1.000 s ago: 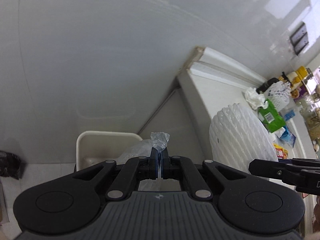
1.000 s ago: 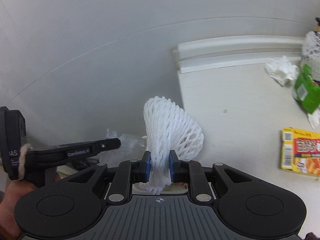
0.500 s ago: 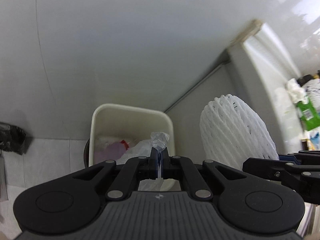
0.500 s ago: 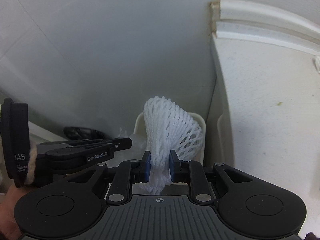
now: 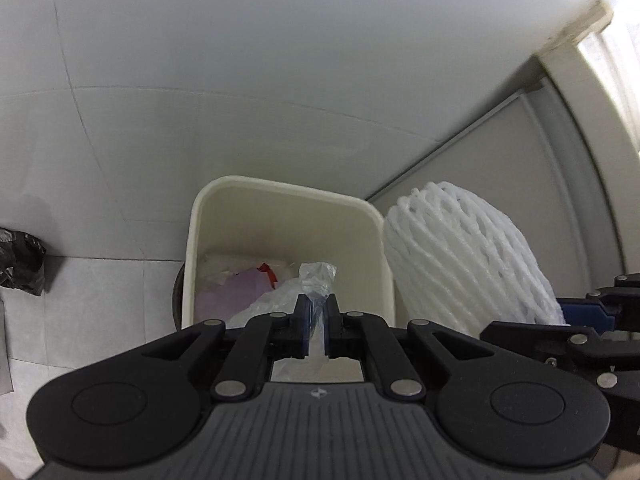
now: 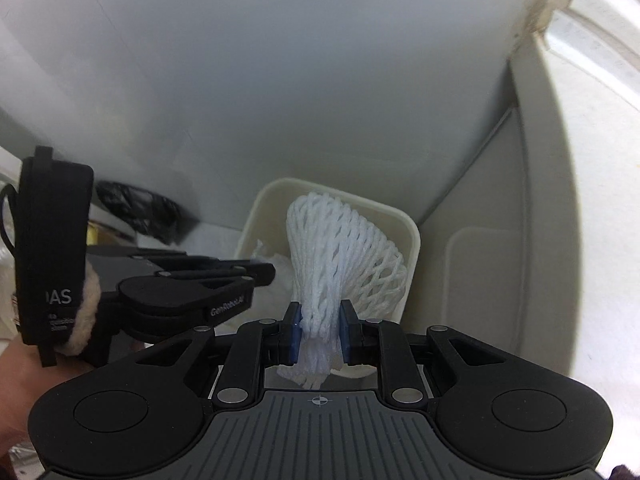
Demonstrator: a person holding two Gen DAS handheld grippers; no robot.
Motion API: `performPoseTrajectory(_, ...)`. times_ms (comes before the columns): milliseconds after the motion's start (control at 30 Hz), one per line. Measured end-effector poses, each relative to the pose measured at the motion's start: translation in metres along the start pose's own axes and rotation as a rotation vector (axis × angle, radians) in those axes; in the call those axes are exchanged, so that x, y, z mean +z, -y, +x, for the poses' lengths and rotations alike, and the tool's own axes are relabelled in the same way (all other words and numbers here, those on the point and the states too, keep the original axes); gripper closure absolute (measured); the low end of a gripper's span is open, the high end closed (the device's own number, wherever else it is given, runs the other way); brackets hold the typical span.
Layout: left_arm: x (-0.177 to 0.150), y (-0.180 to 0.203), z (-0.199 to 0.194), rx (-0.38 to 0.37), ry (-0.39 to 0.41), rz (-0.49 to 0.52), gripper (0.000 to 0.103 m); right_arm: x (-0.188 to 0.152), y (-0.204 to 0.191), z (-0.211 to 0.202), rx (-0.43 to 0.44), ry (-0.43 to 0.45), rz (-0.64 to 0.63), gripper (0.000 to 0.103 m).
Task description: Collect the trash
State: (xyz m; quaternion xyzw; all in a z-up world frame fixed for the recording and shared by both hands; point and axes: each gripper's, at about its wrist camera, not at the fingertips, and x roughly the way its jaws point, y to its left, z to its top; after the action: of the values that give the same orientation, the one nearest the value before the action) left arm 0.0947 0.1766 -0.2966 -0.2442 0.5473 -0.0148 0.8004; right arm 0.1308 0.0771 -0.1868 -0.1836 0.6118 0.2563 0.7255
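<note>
A cream trash bin [image 5: 208,216] stands on the floor by the wall, with paper and plastic scraps inside; it also shows in the right wrist view [image 6: 408,232]. My left gripper [image 5: 316,312] is shut on a clear plastic bag [image 5: 316,280] and holds it over the bin's near edge. My right gripper [image 6: 319,330] is shut on a white foam fruit net [image 6: 340,256] and holds it above the bin. The net also shows in the left wrist view [image 5: 460,256], just right of the bin. The left gripper shows at the left in the right wrist view [image 6: 264,272].
A white cabinet side [image 5: 520,152] and the counter edge [image 6: 560,160] rise right of the bin. A crumpled black bag [image 5: 20,260] lies on the tiled floor at the left. A grey-white wall [image 5: 280,80] stands behind the bin.
Both grippers have swung left off the countertop and down toward the bin, still holding the bag and the net. The bin now sits larger and more central in both views.
</note>
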Motion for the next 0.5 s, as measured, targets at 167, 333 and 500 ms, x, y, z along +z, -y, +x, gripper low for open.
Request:
performPoseTrajectory(167, 0.0, -0.01, 0.011, 0.007, -0.015, -0.01, 0.091, 0.002, -0.001, 0.014, -0.023, -0.021, -0.028, 0.08)
performPoseTrajectory(333, -0.006, -0.015, 0.012, 0.006, -0.01, -0.012, 0.064, 0.002, 0.004, 0.018, -0.023, -0.03, 0.007, 0.06)
performPoseTrajectory(500, -0.003, -0.019, 0.01, 0.009, -0.018, -0.019, 0.051, 0.001, 0.006, 0.012, -0.014, -0.017, 0.003, 0.055)
